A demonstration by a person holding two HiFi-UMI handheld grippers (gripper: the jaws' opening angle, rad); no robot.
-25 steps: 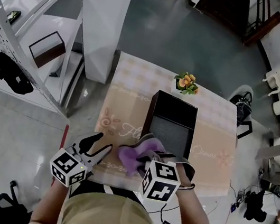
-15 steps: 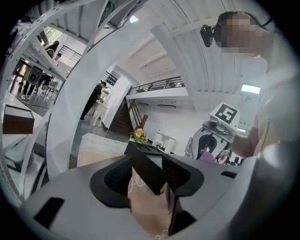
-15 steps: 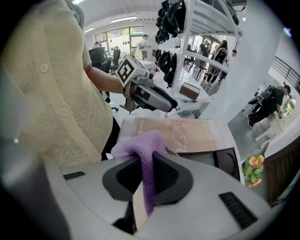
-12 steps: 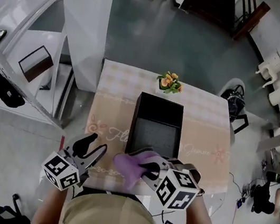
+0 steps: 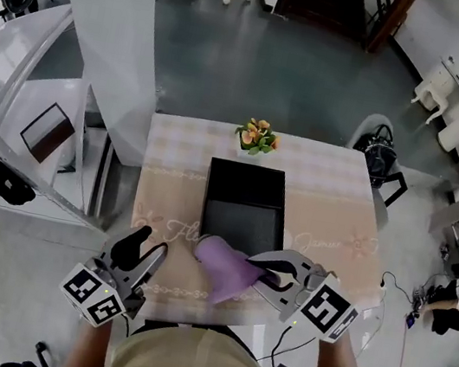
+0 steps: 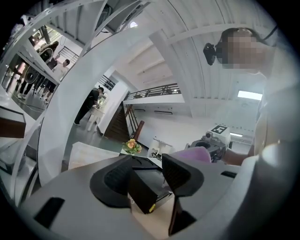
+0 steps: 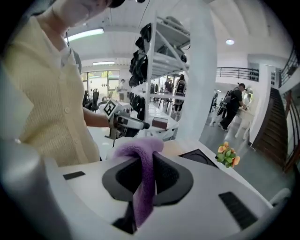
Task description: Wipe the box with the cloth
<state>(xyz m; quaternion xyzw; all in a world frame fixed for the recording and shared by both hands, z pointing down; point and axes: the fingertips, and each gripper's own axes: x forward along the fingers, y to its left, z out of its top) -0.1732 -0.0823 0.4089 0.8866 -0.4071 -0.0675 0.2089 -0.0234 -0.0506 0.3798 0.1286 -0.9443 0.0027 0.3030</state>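
The black open box (image 5: 244, 203) stands in the middle of the patterned table (image 5: 331, 205). My right gripper (image 5: 256, 273) is shut on the purple cloth (image 5: 225, 272), which hangs in the air just before the box's near edge, apart from it. In the right gripper view the cloth (image 7: 143, 180) is pinched between the pads of the right gripper (image 7: 143, 176) and drapes over them. My left gripper (image 5: 151, 244) hovers left of the cloth, open and holding nothing. Through the spread jaws of the left gripper (image 6: 146, 176), the left gripper view shows the box (image 6: 145, 185) and the cloth (image 6: 190, 154).
A small pot of orange flowers (image 5: 256, 136) stands at the table's far edge, behind the box. A white pillar (image 5: 113, 44) and a shelf rack (image 5: 7, 148) rise to the left. A chair with a bag (image 5: 380, 152) is at the far right corner.
Both grippers have risen. The right one has swung round to point left and lifted the cloth off the box's near edge; the left stays open.
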